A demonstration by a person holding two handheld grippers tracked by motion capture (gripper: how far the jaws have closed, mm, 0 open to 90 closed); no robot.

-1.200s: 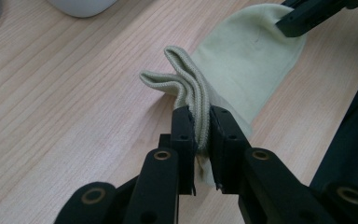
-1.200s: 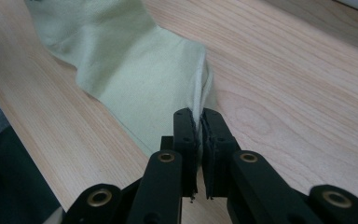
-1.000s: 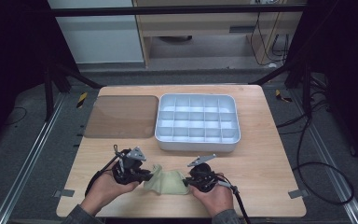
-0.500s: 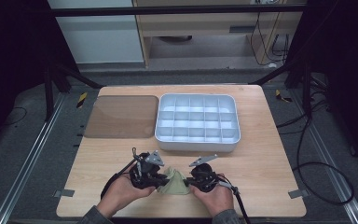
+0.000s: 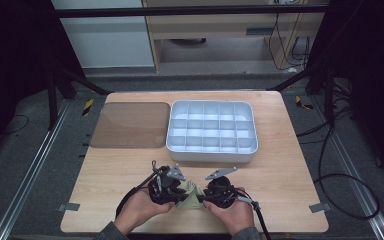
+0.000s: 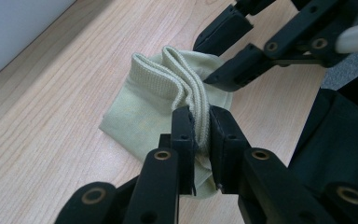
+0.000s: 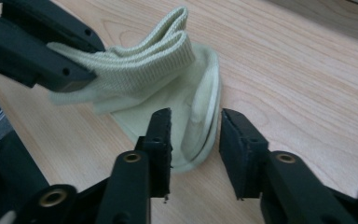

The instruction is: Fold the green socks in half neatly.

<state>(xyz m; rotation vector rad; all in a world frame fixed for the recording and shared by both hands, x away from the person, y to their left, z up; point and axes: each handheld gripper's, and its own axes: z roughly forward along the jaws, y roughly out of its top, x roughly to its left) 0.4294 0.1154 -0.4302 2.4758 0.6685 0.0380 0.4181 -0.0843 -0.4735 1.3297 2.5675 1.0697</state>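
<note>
A pale yellow-green sock point(image 5: 190, 192) lies bunched on the wooden table near its front edge, between the person's two hands. My left gripper point(image 6: 200, 115) is shut on the sock's ribbed cuff point(image 6: 186, 84), which it lifts a little off the wood. My right gripper point(image 7: 195, 117) has just been opening its jaws. A folded edge of the sock point(image 7: 204, 116) lies between them, and the pads do not press on it. In the high view the left gripper point(image 5: 172, 190) and right gripper point(image 5: 206, 194) point at each other, almost touching.
A white tray point(image 5: 212, 152) divided into several compartments stands behind the hands at centre right. A brown translucent lid point(image 5: 130, 125) lies flat to the tray's left. Bare wood point(image 5: 290, 190) stretches on either side of the hands.
The left hand has moved right, toward the right hand, carrying the cuff over the sock. The sock is now folded short between the two grippers. The right hand stayed put.
</note>
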